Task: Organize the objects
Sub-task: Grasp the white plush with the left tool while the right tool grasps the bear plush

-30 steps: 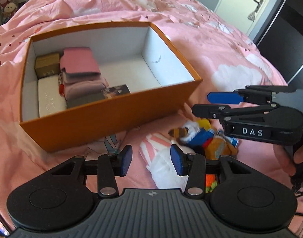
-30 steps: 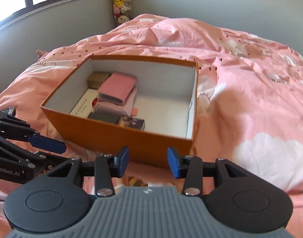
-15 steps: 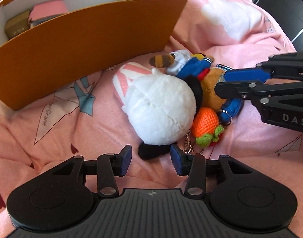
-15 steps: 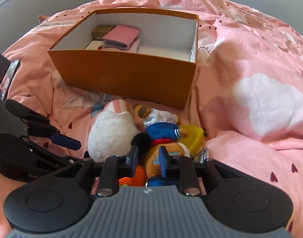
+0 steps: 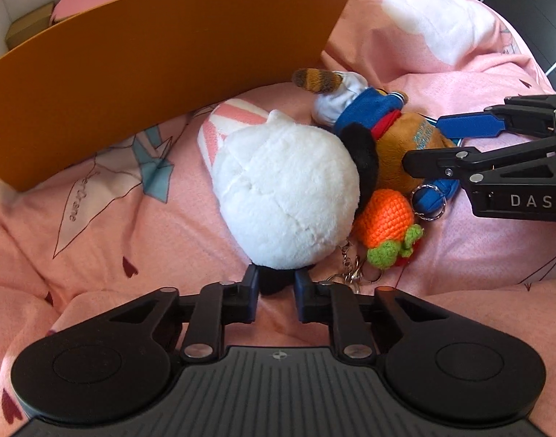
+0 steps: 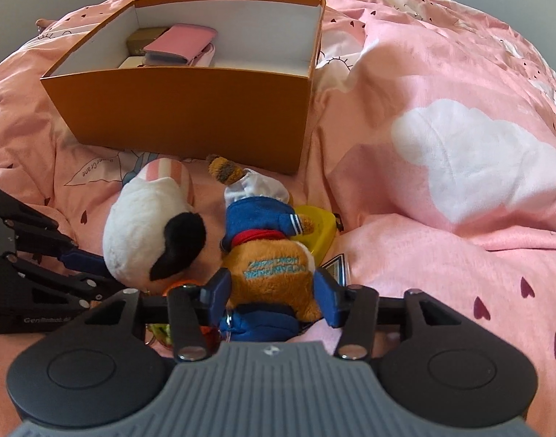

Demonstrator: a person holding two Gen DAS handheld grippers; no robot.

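A white plush toy [image 5: 285, 196] with black parts lies on the pink bedspread in front of the orange box [image 5: 150, 58]. My left gripper [image 5: 276, 291] is closing, and its pads pinch a black part at the plush's near end. Beside it lies a brown plush [image 6: 274, 269] in a blue jacket. My right gripper [image 6: 274, 291] straddles its body with the jaws opening, the plush filling the gap. An orange crocheted keychain [image 5: 387, 215] rests between the two toys. The right gripper [image 5: 423, 144] also shows at the right of the left wrist view.
The orange box [image 6: 190, 109] holds a pink pouch [image 6: 179, 43] and small boxes at its left end; its right half shows bare white floor. A yellow object [image 6: 318, 225] lies behind the brown plush. Key rings [image 5: 350, 273] trail by the left gripper. Rumpled bedspread rises on the right.
Both grippers dropped from above the box to the toys. The left jaws narrowed onto the white plush's black part. The right jaws narrowed, then widened around the brown plush.
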